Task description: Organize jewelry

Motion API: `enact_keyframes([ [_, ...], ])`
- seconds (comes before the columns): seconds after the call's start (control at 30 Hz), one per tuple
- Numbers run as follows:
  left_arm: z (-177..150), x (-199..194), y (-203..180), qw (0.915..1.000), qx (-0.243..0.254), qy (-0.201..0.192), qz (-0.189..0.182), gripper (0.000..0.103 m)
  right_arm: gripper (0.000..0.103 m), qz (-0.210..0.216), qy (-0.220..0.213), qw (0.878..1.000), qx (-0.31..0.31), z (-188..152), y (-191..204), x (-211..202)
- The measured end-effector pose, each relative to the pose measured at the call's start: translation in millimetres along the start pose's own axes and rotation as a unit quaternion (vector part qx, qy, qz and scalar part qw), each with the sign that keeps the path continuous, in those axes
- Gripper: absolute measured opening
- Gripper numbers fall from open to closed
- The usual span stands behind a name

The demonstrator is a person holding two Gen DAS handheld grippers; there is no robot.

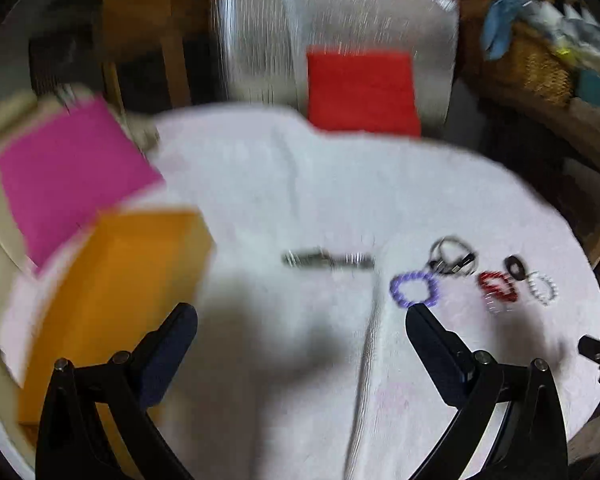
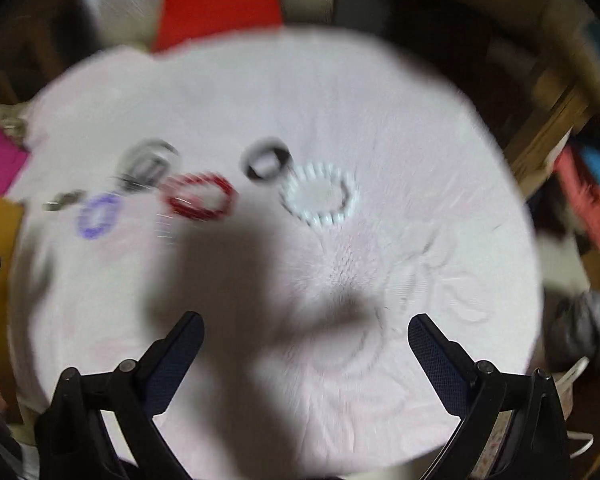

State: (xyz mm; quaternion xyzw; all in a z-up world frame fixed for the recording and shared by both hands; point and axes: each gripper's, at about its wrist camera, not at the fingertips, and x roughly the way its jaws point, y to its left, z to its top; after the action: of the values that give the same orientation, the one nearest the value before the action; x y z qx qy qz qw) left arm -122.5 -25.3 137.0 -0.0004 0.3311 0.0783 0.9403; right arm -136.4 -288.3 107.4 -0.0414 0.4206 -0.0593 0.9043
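White cloth covers the worktop (image 2: 420, 120), and the bracelets are laid in a left-right row across it: purple bracelet (image 1: 414, 289), red bracelet (image 2: 201, 197), white bracelet (image 2: 320, 194). The purple one is seen just ahead of the left hand-held gripper (image 1: 300, 324), right of centre; the white one is nearer the right hand-held gripper (image 2: 305, 332). Both are held wide open, nothing gripped or touched.

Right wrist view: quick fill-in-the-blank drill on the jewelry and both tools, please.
1. Both the left tool and right tool hold ____.
2. The red bracelet lies between the white bracelet and the ____ one.
3. The black ring lies on a ____ cloth.

Missing words: nothing; purple; white
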Motion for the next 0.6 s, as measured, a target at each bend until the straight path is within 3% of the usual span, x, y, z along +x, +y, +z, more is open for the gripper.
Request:
enact_keyframes([
  [0.13,5,-64,5,0.9987,0.006,-0.051,0.007,0.103,0.103,0.011,-0.101,0.995,-0.004,-26,12,-83],
  [0.27,1,-105,19,0.9978,0.005,-0.066,-0.006,0.103,0.103,0.009,-0.182,0.983,-0.009,-53,25,-139],
  [0.37,-2,-123,21,0.997,0.007,-0.078,-0.002,0.103,0.103,0.014,-0.201,0.979,-0.015,-63,37,-153],
  [0.5,-10,-139,22,0.9959,0.014,-0.089,0.004,0.103,0.103,0.021,-0.197,0.98,0.011,-64,40,-159],
  [0.6,-14,-147,23,0.9955,0.012,-0.094,0.004,0.103,0.103,0.012,-0.245,0.969,0.039,-75,36,-172],
])
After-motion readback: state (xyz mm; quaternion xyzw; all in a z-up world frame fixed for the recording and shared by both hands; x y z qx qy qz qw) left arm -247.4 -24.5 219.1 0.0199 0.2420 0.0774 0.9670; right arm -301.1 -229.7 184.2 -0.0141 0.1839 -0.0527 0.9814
